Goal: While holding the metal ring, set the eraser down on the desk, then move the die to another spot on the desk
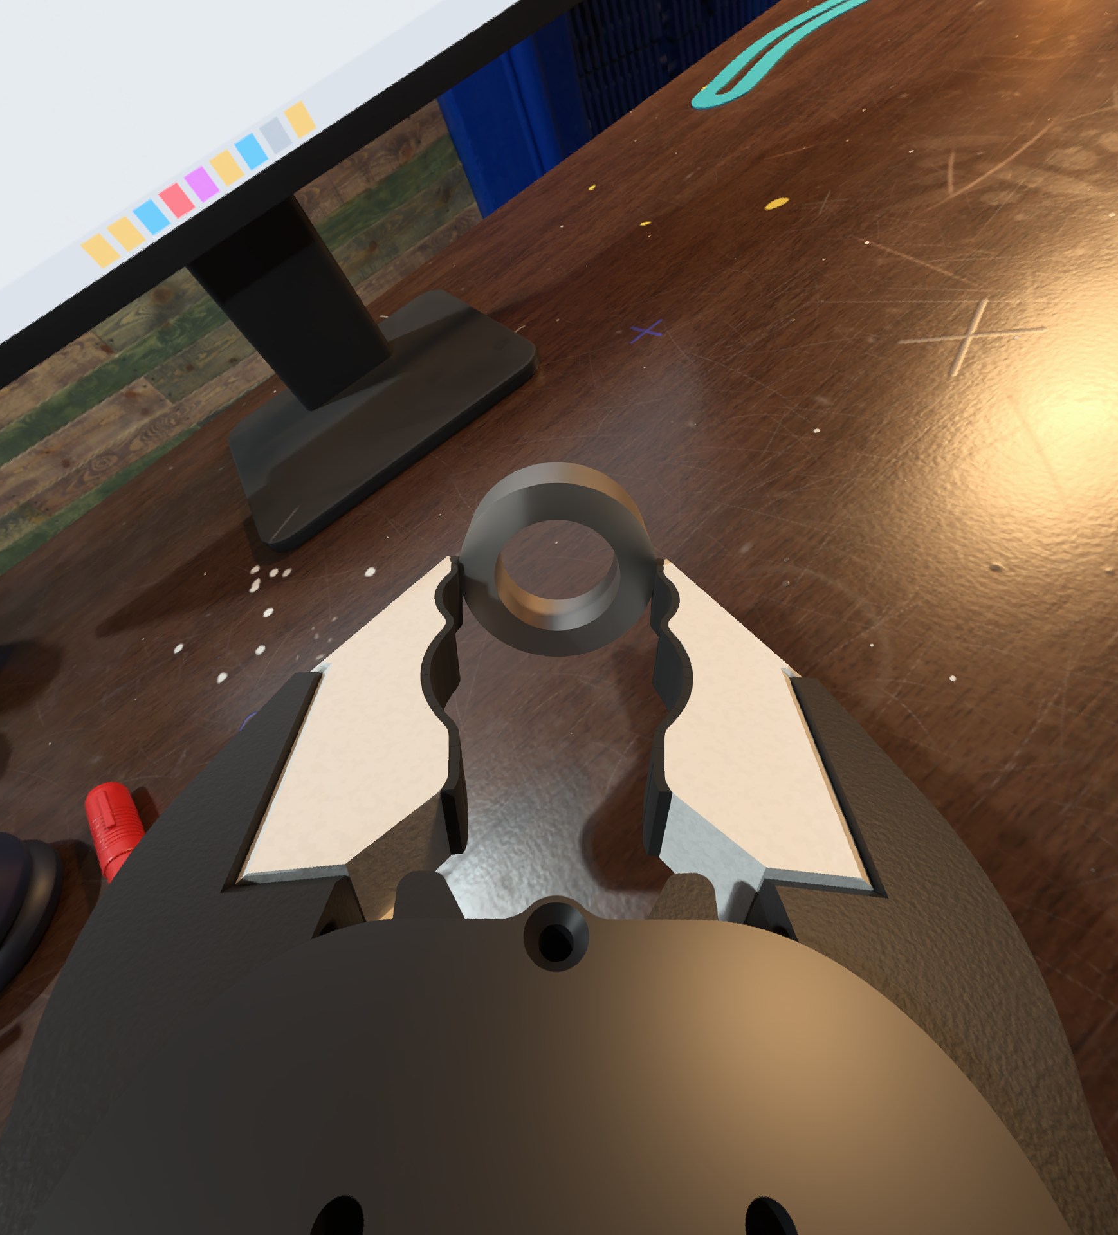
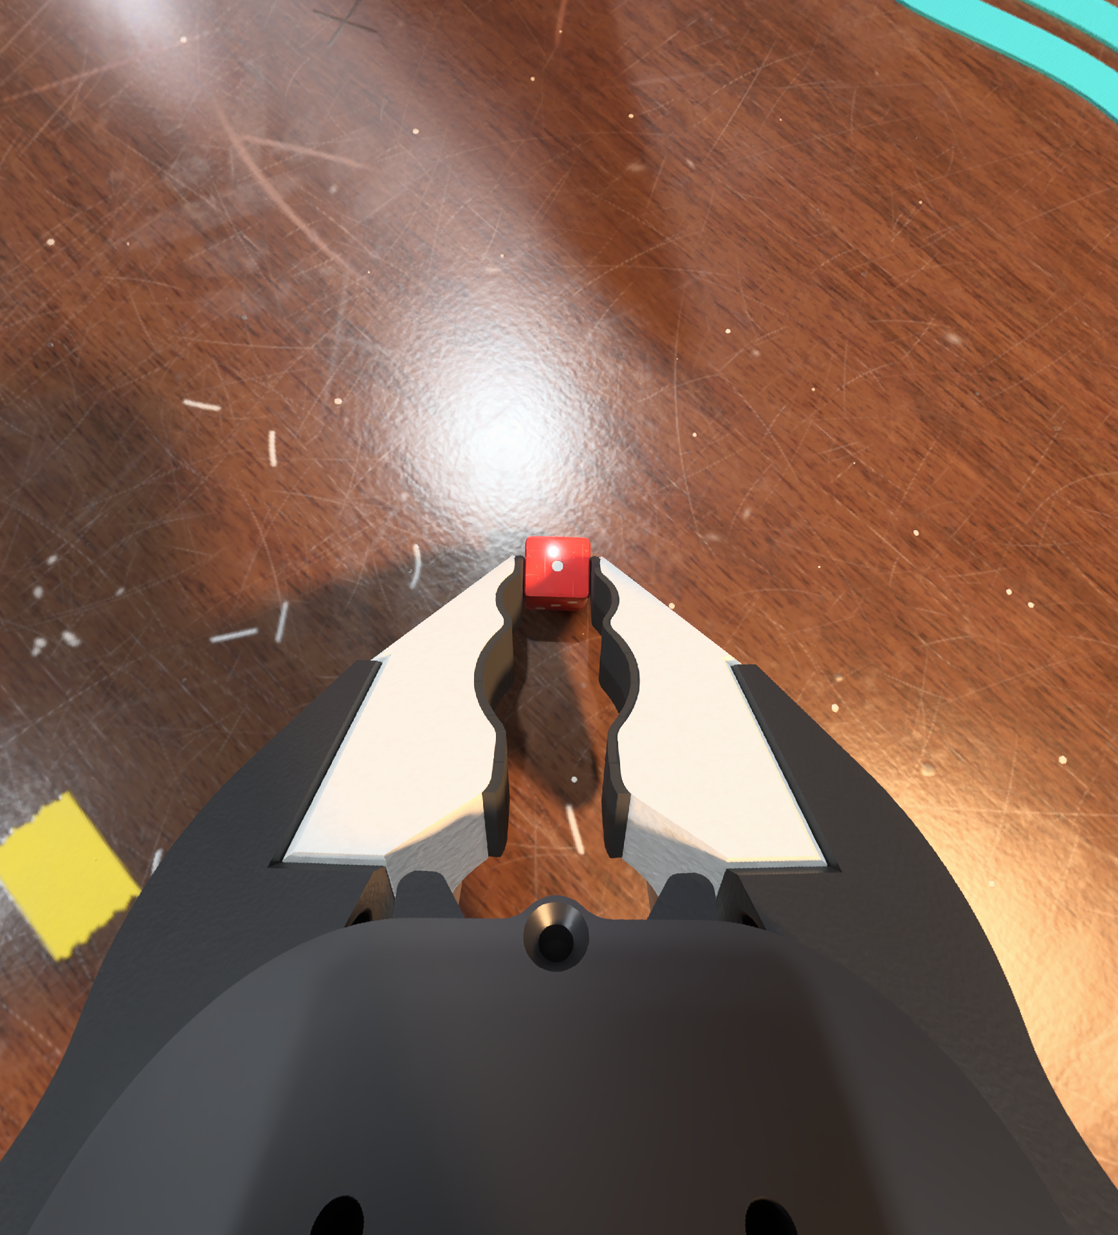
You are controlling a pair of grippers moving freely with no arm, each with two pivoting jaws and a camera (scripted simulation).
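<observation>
Left gripper (image 1: 556, 568) clamps the metal ring (image 1: 555, 558) at its fingertips, above the table (image 1: 877, 468). Right gripper (image 2: 556, 568) pinches the red die (image 2: 556, 571) at its tips. Eraser unseen, presumably already placed; die relocation remains.

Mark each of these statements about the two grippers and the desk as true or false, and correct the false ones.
1. The left gripper holds a dark metal ring between its fingertips. True.
2. The die between the right gripper's fingertips is blue. False: it is red with white pips.
3. A monitor stand rests on the desk beyond the ring. True.
4. The eraser lies between the right gripper's fingers. False: only the die is there; no eraser is in either view.
5. A yellow scrap lies on the desk beside the right gripper. True.
</observation>
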